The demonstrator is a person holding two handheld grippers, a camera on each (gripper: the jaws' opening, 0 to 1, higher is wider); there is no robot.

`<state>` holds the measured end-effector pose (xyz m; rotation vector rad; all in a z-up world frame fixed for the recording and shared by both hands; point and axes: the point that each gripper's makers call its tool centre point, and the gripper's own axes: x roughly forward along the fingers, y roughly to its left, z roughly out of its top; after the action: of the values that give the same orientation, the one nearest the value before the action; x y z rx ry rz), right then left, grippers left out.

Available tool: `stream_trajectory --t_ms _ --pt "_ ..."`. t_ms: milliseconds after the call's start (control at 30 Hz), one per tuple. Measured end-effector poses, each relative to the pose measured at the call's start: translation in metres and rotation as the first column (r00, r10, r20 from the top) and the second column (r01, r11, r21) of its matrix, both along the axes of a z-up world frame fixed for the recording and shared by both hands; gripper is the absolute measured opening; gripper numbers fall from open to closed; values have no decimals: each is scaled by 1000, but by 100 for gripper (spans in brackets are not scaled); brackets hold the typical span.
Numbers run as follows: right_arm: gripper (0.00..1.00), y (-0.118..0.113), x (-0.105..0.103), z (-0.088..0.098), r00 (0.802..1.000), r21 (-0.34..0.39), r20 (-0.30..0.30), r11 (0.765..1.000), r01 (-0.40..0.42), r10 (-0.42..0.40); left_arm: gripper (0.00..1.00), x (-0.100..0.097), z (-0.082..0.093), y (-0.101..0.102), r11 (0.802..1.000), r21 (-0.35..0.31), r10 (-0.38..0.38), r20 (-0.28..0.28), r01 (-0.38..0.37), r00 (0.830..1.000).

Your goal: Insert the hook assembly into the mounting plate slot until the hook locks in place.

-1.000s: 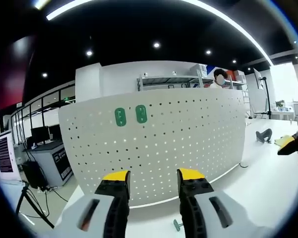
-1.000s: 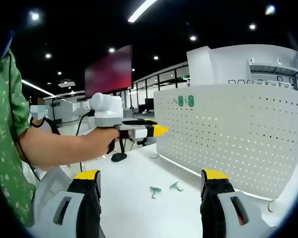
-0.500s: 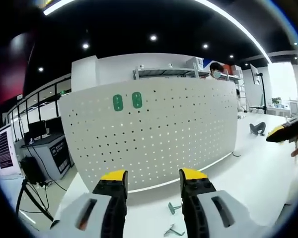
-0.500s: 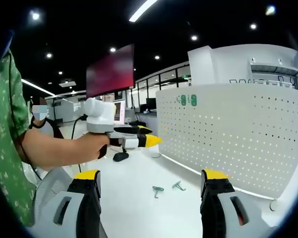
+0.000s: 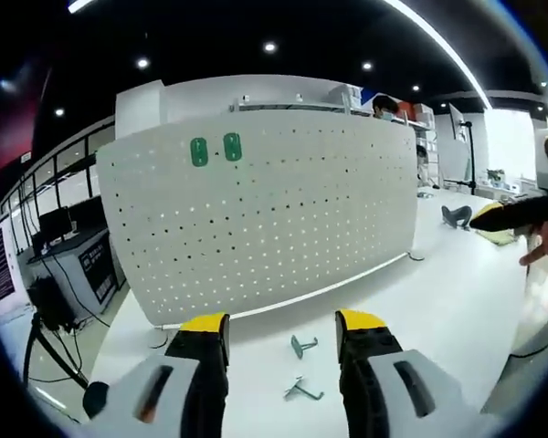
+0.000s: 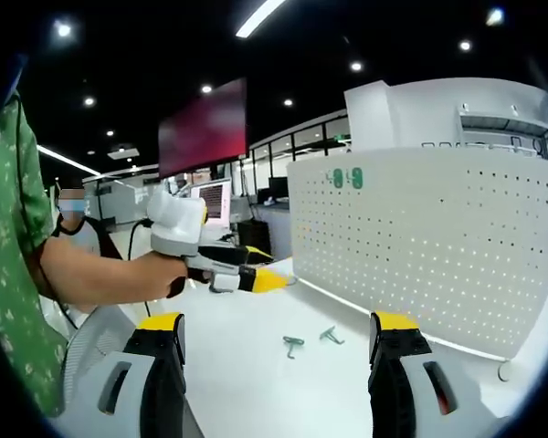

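Hovering above the white worktop [image 5: 457, 274], the left gripper [image 5: 283, 330] has its yellow-tipped jaws spread wide with nothing between them; beyond the tips lie two small green hooks, one hook [image 5: 302, 345] nearer the pegboard [image 5: 274, 210] and a second hook [image 5: 301, 391] closer to the camera. In the right gripper view the right gripper [image 6: 279, 330] is likewise agape and empty, and the same pair shows as a left hook [image 6: 292, 344] and a right hook [image 6: 329, 336] lying just beside each other, apart from the pegboard's foot. The left gripper [image 6: 247, 276], held in a hand [image 6: 160, 272], enters from the left above the worktop, its yellow tip aimed toward the hooks; whether it is apart there is hard to read from that angle. Two green plates [image 5: 215, 149] sit side by side, upright, high on the pegboard near its top left; which of them is the mounting plate I cannot tell, and their slots are too small to make out. Progress, as I judge it: nothing gripped, nothing inserted; the whole pick, carry and lock-in remains. Each hook lies flat on its side, long axis roughly along the worktop; the bent ends are too small to say which way they face.
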<state>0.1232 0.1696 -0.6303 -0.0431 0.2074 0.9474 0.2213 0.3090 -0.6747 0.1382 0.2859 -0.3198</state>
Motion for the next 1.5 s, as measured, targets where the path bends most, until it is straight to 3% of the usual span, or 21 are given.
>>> stream_trajectory --t_ms 433,800,967,1133,1500 --pt "85 -1 -10 -5 1000 -4 -17 1000 4 -4 49 -16 -36 -3 999 22 -33 -95 36 995" --pt "85 -3 -13 -6 1000 -7 -21 1000 13 -13 49 -20 -77 2 994 74 -61 -198 77 978" --pt "85 -3 -14 -8 1000 -6 -23 1000 19 -19 48 -19 -85 3 990 93 -79 -226 102 971" --pt "85 -3 -14 -9 999 -6 -26 1000 27 -27 47 -15 -94 5 984 121 -94 -251 128 963" --pt "85 -6 -10 -9 999 -10 -27 999 46 -46 34 -3 -117 11 956 201 -151 -296 216 943"
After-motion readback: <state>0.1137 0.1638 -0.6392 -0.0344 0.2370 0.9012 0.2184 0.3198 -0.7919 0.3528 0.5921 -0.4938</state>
